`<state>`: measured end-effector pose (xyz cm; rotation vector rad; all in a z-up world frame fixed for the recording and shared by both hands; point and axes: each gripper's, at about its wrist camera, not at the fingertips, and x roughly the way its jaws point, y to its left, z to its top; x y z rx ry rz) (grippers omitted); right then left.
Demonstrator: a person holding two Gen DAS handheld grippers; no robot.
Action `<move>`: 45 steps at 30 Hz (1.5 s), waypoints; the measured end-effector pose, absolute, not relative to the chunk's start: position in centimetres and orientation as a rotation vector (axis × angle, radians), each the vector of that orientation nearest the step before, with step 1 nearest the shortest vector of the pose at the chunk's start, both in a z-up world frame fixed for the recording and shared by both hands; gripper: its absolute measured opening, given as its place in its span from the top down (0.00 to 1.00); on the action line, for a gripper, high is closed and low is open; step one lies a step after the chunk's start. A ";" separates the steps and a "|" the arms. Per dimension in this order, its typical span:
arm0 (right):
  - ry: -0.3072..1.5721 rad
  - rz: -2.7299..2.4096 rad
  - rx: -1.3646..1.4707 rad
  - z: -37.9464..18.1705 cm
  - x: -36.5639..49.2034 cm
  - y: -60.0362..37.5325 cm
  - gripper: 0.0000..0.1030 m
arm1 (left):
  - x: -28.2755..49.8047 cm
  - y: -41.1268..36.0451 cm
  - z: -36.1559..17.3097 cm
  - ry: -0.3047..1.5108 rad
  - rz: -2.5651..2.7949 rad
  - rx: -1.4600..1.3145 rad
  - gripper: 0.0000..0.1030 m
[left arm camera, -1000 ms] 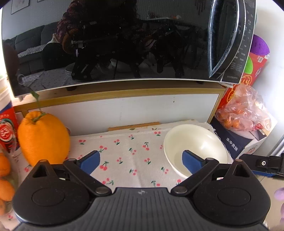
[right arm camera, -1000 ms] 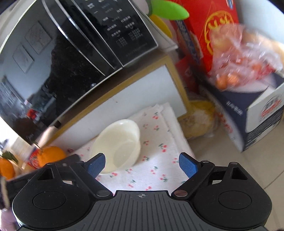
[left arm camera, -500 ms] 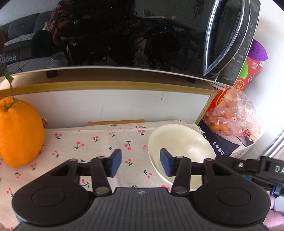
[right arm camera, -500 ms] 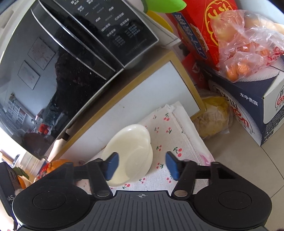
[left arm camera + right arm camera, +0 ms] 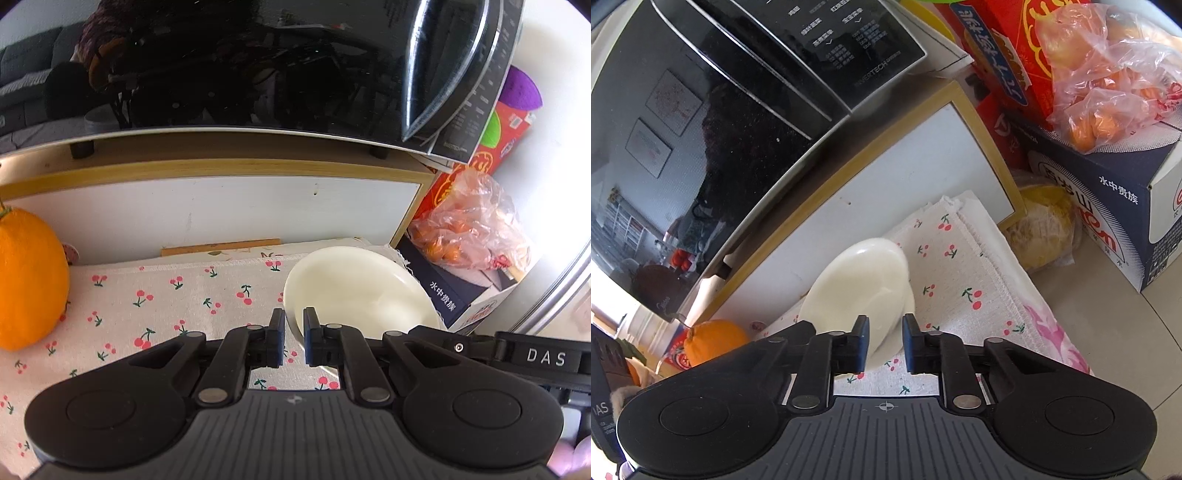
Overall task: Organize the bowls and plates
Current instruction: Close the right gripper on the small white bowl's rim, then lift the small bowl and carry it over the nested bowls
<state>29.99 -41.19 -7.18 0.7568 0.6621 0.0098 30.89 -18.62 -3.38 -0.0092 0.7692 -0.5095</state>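
Observation:
A cream white bowl (image 5: 354, 291) sits on the cherry-print cloth (image 5: 177, 299) under the microwave shelf. My left gripper (image 5: 294, 338) is shut on the bowl's near-left rim, which passes between its blue pads. In the right wrist view the same bowl (image 5: 860, 284) lies just ahead. My right gripper (image 5: 885, 345) is closed down on the bowl's near edge, with a narrow gap where the rim sits. The other gripper's black body (image 5: 517, 354) shows at the right of the left wrist view.
A black microwave (image 5: 258, 66) stands on a wooden shelf overhead. A large orange fruit (image 5: 26, 280) is at the left on the cloth. A dark box (image 5: 454, 295) with a bag of small oranges (image 5: 469, 225) stands right of the bowl. Tiled counter (image 5: 1108, 332) lies to the right.
Both grippers went from wide open to closed on the bowl's rim. Both moved in closer to the bowl.

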 end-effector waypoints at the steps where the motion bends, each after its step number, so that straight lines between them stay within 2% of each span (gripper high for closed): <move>1: 0.663 0.008 0.754 -7.1 30.0 -41.2 0.83 | 30.8 -18.6 -3.4 0.769 -0.509 -0.004 0.91; 23: 0.667 0.035 0.700 -2.1 26.8 -39.7 0.83 | 27.2 -17.8 0.9 0.759 -0.494 0.001 0.91; 34: 0.659 0.023 0.648 2.9 22.4 -38.3 0.83 | 22.6 -16.6 4.2 0.748 -0.504 -0.037 0.91; 45: 0.700 -0.009 0.626 5.1 16.9 -36.6 0.83 | 16.6 -15.2 5.0 0.767 -0.529 -0.068 0.91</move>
